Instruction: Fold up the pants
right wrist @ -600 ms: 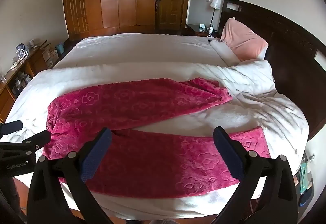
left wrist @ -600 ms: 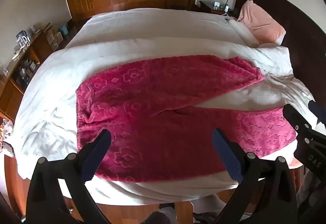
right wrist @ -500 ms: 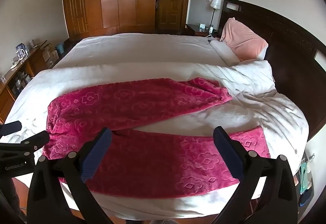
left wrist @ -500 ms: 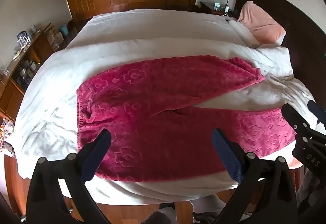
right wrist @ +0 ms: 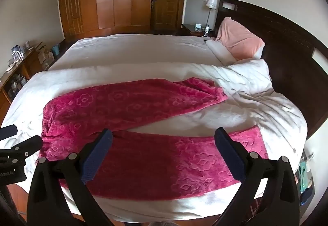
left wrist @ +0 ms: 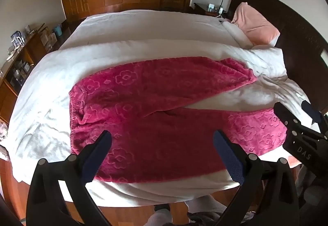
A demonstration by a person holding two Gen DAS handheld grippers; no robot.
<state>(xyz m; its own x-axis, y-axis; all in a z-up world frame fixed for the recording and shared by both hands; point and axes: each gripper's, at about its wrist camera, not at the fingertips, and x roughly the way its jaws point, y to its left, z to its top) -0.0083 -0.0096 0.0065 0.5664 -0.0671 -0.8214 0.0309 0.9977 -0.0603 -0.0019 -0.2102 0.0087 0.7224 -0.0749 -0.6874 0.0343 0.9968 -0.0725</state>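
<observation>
Both tools hang above the near edge of the bed; the left gripper has its jaws spread wide, nothing between them; the right gripper likewise gapes, pinching nothing; the magenta fleece pants lie flat on the white duvet, waistband at nine o'clock, legs splayed toward three; a pink pillow leans at two o'clock by the dark headboard.
</observation>
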